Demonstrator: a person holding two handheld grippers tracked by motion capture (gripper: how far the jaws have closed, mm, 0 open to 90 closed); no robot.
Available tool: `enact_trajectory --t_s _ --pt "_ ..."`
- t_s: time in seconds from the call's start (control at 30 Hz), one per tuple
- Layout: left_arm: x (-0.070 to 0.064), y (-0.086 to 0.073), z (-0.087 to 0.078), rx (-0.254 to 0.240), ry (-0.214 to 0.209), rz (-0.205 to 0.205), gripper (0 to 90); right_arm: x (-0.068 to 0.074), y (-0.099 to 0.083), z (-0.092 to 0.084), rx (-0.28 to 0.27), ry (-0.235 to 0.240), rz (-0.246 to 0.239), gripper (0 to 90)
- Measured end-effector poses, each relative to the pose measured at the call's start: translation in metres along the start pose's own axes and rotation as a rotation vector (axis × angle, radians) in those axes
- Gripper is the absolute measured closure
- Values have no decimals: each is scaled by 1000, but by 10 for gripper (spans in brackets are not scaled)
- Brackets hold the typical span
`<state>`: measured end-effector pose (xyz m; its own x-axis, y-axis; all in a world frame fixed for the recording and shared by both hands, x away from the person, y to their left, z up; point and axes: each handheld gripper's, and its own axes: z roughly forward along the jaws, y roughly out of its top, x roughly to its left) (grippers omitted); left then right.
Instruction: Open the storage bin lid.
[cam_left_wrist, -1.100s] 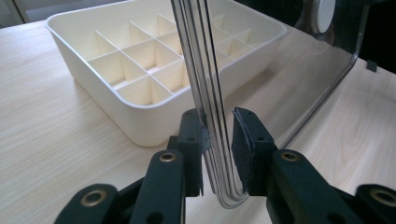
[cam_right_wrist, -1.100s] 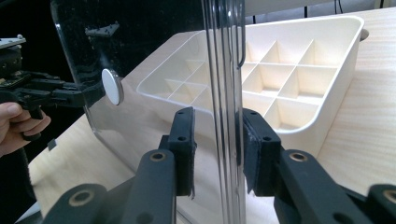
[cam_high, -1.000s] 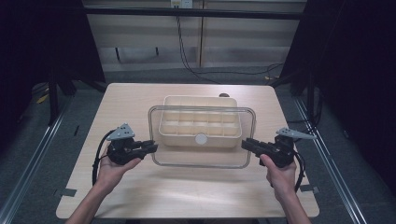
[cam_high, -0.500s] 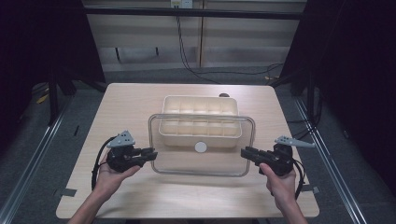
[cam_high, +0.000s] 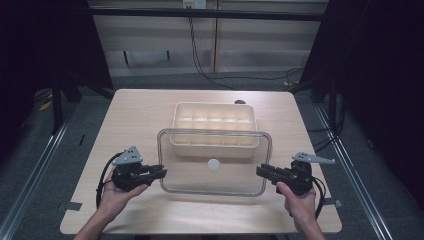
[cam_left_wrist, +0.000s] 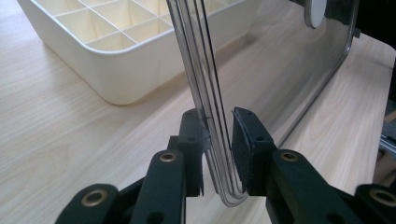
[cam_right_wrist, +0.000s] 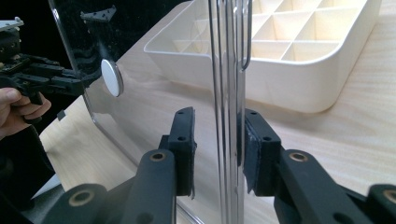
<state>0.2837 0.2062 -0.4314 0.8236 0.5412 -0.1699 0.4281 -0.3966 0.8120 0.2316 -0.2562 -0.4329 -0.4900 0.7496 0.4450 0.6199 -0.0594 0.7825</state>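
High view: left gripper (cam_high: 161, 172) and right gripper (cam_high: 262, 171), both clamped on clear lid (cam_high: 215, 162) edges, hold it over table (cam_high: 140, 115), front of divided box (cam_high: 215, 122). Keep lid level, move hands together.

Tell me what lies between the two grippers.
In the high view, the clear lid spans from left gripper to right gripper, each clamping an edge.

Lid (cam_high: 215, 162) before tray (cam_high: 215, 122)
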Motion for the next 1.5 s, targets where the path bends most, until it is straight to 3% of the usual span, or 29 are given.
enact_trajectory --t_s 0.27,0.43,0.47,0.97,1.17,1.5 --pt "-9 -10 -3 34 -3 4 742 4 -6 -5 14 10 9 684" --pt "-15 -17 -2 40 -17 0 737 9 -13 -8 5 -10 -3 683" --pt "-16 -18 -2 43 -11 3 732 10 -15 -7 15 -24 -7 683" --pt "-27 -34 -5 67 -58 2 729 11 -40 -9 76 -9 34 671" --pt "-25 -36 -1 85 -51 11 716 10 -44 -4 105 -30 21 669" --pt "-24 -37 4 93 -35 11 672 6 -45 1 109 -34 25 670"
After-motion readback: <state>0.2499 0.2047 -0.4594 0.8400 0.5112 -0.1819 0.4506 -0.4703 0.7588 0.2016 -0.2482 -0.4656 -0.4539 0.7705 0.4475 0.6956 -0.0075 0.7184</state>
